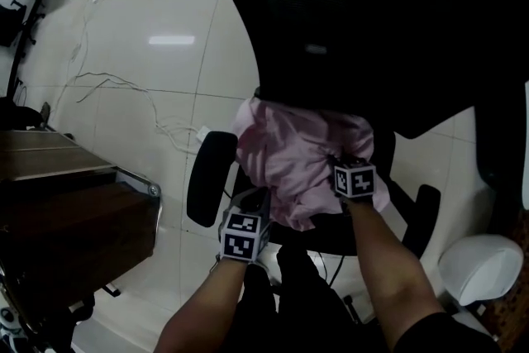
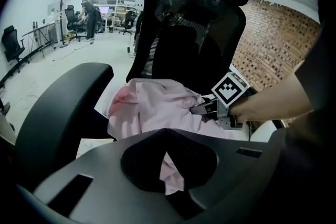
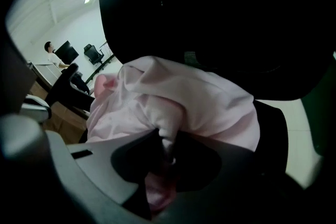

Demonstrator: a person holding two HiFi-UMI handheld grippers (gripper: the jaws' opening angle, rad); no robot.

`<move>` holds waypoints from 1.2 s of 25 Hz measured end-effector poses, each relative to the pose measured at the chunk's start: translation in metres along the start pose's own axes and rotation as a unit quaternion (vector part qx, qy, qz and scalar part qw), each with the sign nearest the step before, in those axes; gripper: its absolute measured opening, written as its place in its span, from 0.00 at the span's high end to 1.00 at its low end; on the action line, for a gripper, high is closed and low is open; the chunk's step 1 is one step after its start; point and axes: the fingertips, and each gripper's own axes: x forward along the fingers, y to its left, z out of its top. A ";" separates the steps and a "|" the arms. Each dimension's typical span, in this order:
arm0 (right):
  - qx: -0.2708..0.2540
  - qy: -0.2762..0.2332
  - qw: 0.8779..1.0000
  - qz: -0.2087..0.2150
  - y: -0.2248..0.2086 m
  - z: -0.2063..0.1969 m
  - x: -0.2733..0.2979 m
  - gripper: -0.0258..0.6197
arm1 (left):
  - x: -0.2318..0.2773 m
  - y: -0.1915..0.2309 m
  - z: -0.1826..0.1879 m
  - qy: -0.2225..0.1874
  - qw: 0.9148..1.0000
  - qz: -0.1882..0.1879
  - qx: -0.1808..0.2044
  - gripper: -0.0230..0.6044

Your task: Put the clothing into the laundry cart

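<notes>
On chair [image 1: 347, 12], garment [image 3: 178, 97] pinched in right tongs [image 3: 165, 147]

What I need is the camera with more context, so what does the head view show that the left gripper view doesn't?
Only the head view: a wooden cabinet and the left forearm. Only the left gripper view: a brick wall and people at far desks. Both: the pink garment on the black chair, with the right gripper closed on it.

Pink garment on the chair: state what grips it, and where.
Both grippers hold the pink garment: the left gripper is shut on the heap's near lower edge, the right gripper on a bunched fold at its right side.
</notes>
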 end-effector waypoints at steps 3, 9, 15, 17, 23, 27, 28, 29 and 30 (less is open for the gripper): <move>0.034 -0.052 0.998 0.022 0.005 0.014 -0.020 0.81 | -0.010 0.006 0.005 -0.014 1.000 0.008 -0.003 0.96; 0.049 -0.122 0.989 0.062 0.029 0.028 -0.075 0.81 | -0.042 -0.004 0.023 -0.041 0.999 0.015 0.006 0.96; 0.055 -0.188 0.977 0.086 0.061 0.063 -0.136 0.81 | -0.089 -0.013 0.043 -0.080 0.996 0.018 0.021 0.96; 0.049 -0.212 0.971 0.094 0.073 0.076 -0.162 0.81 | -0.107 -0.012 0.045 -0.094 0.995 0.024 0.026 0.96; 0.037 -0.282 0.953 0.106 0.107 0.115 -0.241 0.82 | -0.180 -0.003 0.058 -0.137 0.989 0.045 0.036 0.96; 0.033 -0.317 0.941 0.114 0.135 0.132 -0.297 0.82 | -0.241 0.011 0.063 -0.175 0.982 0.065 0.040 0.96; 0.032 -0.326 0.937 0.118 0.144 0.136 -0.312 0.82 | -0.256 0.014 0.063 -0.183 0.980 0.069 0.040 0.96; 0.028 -0.335 0.934 0.121 0.156 0.140 -0.327 0.82 | -0.271 0.017 0.061 -0.190 0.978 0.073 0.041 0.96; 0.022 -0.344 0.931 0.123 0.167 0.144 -0.342 0.82 | -0.285 0.020 0.059 -0.197 0.977 0.075 0.042 0.96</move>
